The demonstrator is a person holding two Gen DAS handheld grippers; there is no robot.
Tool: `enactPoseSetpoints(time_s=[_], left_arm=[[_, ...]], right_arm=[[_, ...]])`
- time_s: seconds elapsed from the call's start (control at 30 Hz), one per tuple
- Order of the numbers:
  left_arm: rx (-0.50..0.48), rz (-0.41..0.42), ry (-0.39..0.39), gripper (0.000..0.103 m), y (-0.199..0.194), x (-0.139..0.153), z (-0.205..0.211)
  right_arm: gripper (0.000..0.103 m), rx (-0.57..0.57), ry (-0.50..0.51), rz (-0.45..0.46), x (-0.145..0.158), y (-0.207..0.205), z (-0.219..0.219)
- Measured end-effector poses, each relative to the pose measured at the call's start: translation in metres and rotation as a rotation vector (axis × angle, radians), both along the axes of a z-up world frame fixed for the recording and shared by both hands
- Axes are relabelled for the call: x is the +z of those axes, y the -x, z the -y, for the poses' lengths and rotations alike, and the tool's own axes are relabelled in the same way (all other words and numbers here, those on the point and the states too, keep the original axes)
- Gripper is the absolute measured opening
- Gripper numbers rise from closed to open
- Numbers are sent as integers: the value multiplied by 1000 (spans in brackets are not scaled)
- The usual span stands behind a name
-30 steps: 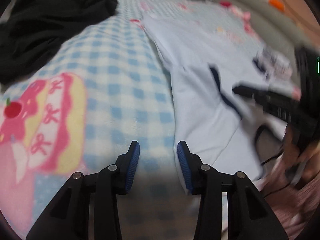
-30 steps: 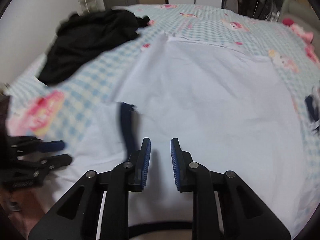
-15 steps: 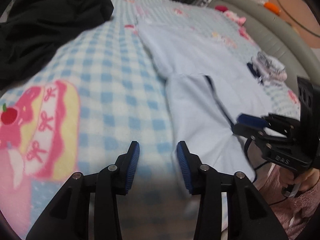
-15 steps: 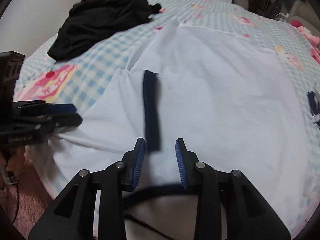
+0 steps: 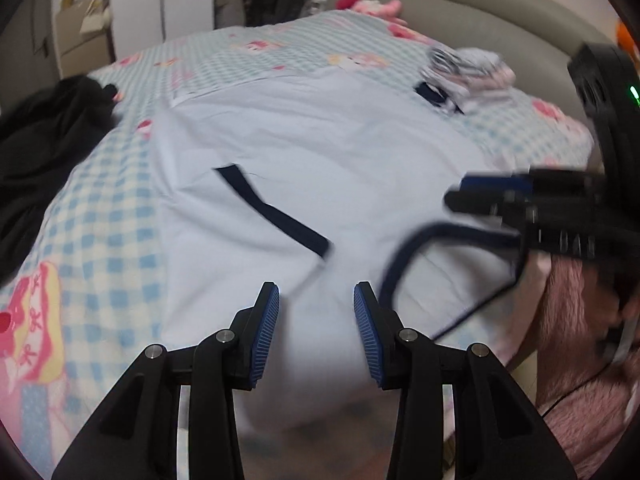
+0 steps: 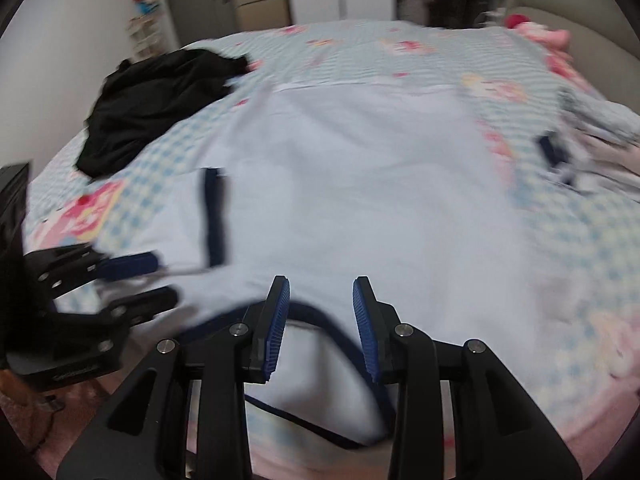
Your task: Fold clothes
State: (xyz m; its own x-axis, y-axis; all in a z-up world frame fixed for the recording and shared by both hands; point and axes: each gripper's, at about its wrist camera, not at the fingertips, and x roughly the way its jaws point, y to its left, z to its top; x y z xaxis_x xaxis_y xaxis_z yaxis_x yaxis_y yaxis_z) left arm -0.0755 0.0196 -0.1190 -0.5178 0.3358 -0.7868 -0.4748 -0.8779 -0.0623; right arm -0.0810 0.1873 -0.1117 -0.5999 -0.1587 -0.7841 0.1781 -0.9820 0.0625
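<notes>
A light blue T-shirt (image 5: 328,148) (image 6: 360,184) with navy trim lies spread flat on the checked bed cover. Its navy sleeve cuff (image 5: 276,210) (image 6: 214,216) sits left of centre, and the navy neckline (image 5: 404,256) (image 6: 316,314) is at the near edge. My left gripper (image 5: 316,308) hovers open over the shirt's near left shoulder with nothing between its fingers; in the right wrist view the left gripper (image 6: 132,280) shows at the left. My right gripper (image 6: 320,308) is open just above the neckline; from the left wrist the right gripper (image 5: 496,196) appears at the right.
A black garment (image 5: 40,152) (image 6: 156,100) is heaped at the far left of the bed. A small pile of clothes (image 5: 468,76) (image 6: 592,148) lies at the right edge. A grey padded headboard (image 5: 460,20) runs behind it. Pink fuzzy fabric (image 5: 580,320) is near right.
My left gripper has swung right, from over the checked cover onto the shirt. My right gripper has drawn back to the neckline and its fingers stand wider apart than a second ago.
</notes>
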Motion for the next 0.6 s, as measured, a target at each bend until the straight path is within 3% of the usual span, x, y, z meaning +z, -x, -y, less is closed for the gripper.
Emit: enactPoseSetpoints(time_s=[0.17,0.4,0.53,0.6], left_arm=[[20,31,151,41,-12,-20,-10],[114,92,93,41,-25,-14,9],[155,95,-39,41,-30,2,18],[137,86,-47,41,-28,5,6]], right_arm=[[33,-2,-2,41,-20,-22,-20],[34,-6,-3,98,-48,-53,-47],[33,-29,74,46,-28,-62,-64],[34,-54,115,-10,-17,-66,-75]])
